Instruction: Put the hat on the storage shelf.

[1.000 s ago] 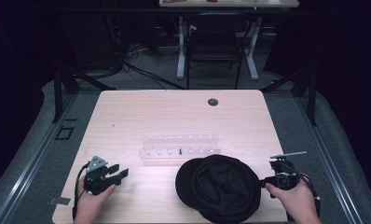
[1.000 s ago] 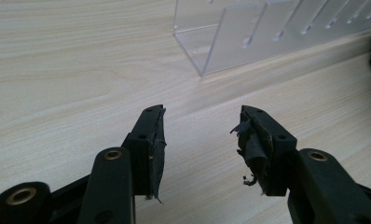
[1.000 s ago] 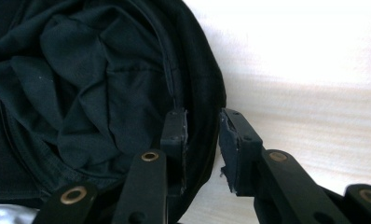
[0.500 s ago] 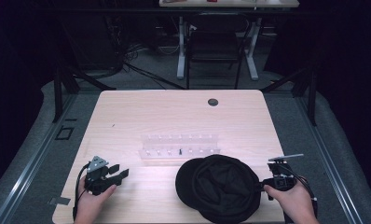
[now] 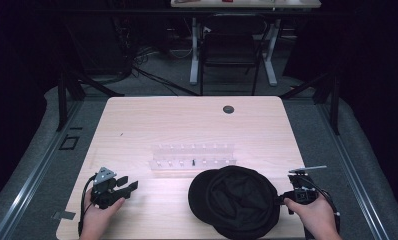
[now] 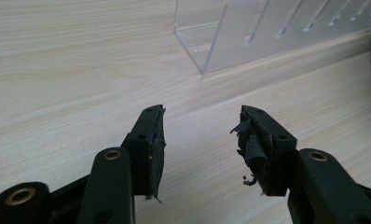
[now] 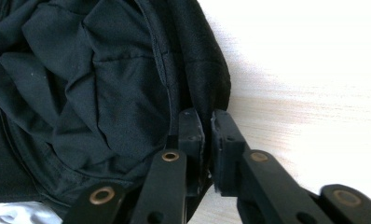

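Closure of the right gripper (image 7: 207,122) is noted: its jaws have just been closing, and in the right gripper view they are seen pinching the rim of the floppy black fabric cap (image 5: 235,200), a fold of dark cloth being caught between the pads. Against the earlier high-view frames the cap is found in the same spot and the right gripper (image 5: 283,198) at the same edge of it, so the change is taken to be the grip alone. This is judged to mean that the hold is now made and that a lift or pull of the cap can follow; nothing has yet been raised.

The left gripper (image 6: 202,140) is seen with its jaws spread and nothing between them, bare wood grain being visible in the gap. In the high view it (image 5: 129,186) is held just above the table's near left part, well apart from the cap.

The cap is seen lying on the pale wooden table (image 5: 152,125), near its front edge and right of centre, just in front of the clear acrylic rack (image 5: 193,156). It is turned open side up: the crumpled lining and an inner seam are seen in the right gripper view (image 7: 104,79). The cloth looks soft and limp, and sagging is to be expected when lifted by one edge.
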The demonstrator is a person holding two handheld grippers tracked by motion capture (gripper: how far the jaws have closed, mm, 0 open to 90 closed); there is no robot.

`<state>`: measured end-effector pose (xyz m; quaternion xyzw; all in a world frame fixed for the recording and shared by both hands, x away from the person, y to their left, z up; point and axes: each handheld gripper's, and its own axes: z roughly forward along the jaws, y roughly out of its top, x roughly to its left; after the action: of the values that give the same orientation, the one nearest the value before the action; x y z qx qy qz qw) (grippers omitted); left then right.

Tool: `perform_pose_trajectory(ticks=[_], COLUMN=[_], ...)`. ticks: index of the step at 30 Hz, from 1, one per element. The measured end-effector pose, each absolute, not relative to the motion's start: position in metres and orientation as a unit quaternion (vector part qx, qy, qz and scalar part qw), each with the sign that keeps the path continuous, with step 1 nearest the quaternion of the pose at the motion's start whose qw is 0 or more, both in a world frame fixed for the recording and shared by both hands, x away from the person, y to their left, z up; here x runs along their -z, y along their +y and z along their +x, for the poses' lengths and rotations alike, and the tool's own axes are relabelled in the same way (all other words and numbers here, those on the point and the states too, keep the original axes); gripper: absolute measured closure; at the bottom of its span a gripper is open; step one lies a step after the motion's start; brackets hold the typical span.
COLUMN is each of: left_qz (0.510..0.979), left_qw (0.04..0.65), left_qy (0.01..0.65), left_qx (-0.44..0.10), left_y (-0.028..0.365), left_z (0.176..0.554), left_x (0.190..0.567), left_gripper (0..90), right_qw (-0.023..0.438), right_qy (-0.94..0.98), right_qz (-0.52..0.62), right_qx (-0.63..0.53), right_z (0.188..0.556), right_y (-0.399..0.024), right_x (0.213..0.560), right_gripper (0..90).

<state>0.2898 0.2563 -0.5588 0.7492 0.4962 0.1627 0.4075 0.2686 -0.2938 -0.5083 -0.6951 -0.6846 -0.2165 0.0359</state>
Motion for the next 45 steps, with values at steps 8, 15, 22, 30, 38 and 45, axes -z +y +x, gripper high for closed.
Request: perform_pose_trajectory(ticks=[8, 15, 22, 30, 38, 45], left_qz=[0.749, 0.751, 0.751, 0.752, 0.752, 0.751], left_qw=[0.407, 0.406, 0.405, 0.405, 0.406, 0.406], left_qy=[0.497, 0.496, 0.496, 0.495, 0.495, 0.495], left_qx=[-0.163, -0.161, -0.161, -0.160, -0.160, -0.160], left_y=[0.256, 0.256, 0.255, 0.255, 0.255, 0.254], left_z=[0.290, 0.290, 0.290, 0.289, 0.289, 0.289], left_x=[0.559, 0.559, 0.559, 0.559, 0.559, 0.559], left_gripper=[51.0, 51.1, 51.2, 51.4, 51.5, 51.6], right_qw=[0.061, 0.068, 0.075, 0.079, 0.088, 0.096], right_qy=[-0.671, -0.667, -0.669, -0.674, -0.674, -0.673], right_qz=[-0.702, -0.696, -0.687, -0.673, -0.663, -0.653], right_qx=[0.232, 0.257, 0.273, 0.294, 0.315, 0.333], right_z=[0.268, 0.266, 0.266, 0.265, 0.266, 0.266], right_y=[-0.300, -0.300, -0.299, -0.295, -0.291, -0.286], right_x=[0.503, 0.491, 0.478, 0.460, 0.446, 0.435], right_gripper=[88.0, 88.6, 88.6, 88.8, 88.8, 88.8])
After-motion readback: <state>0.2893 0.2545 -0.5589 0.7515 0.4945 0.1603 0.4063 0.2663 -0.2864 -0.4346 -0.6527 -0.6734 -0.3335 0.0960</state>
